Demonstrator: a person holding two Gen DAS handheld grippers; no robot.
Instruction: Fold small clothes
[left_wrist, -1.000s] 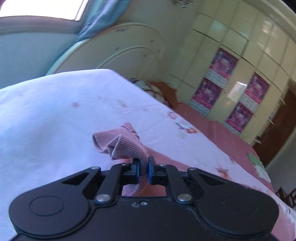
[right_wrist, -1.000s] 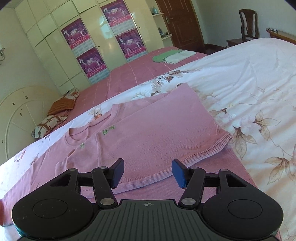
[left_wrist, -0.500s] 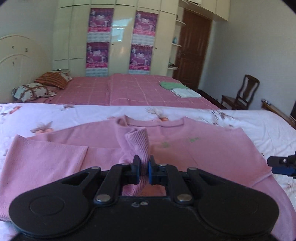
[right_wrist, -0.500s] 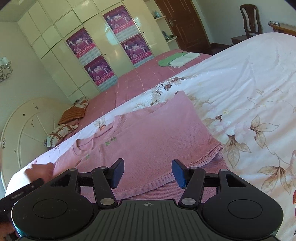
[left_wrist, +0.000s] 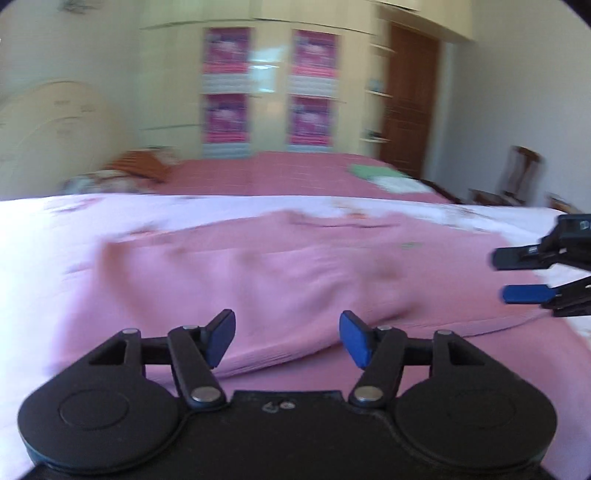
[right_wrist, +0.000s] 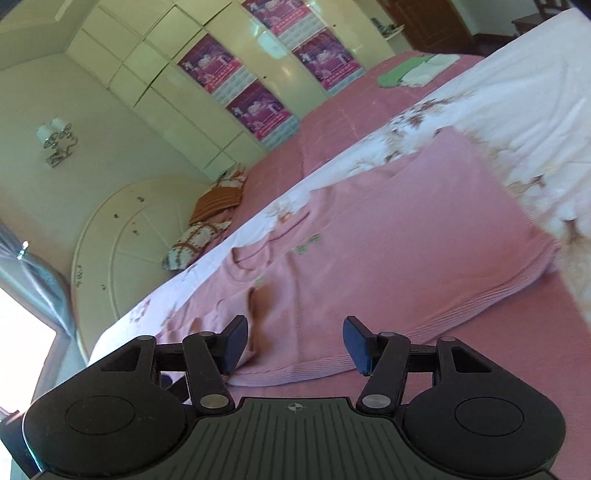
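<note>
The pink sweater (left_wrist: 280, 266) lies spread flat on the bed's floral sheet (right_wrist: 517, 92), a soft rib-knit with a banded hem and small green marks below the neckline, too blurred to read. A second ago the left gripper (left_wrist: 287, 338) was pinching a bunched sleeve of that sweater; now its blue-padded jaws are opening, nothing between them, and the sleeve lies folded across the sweater's body. The right gripper (right_wrist: 294, 345) hovers over the sweater's hem, jaws parted as before and empty. Beyond the sweater, glossy cream wardrobe doors (right_wrist: 155, 88) carry purple posters (right_wrist: 208, 64), lettering unreadable. Folded green and white cloths (right_wrist: 417, 72) sit on the pink checked bedspread beyond the sweater.
</note>
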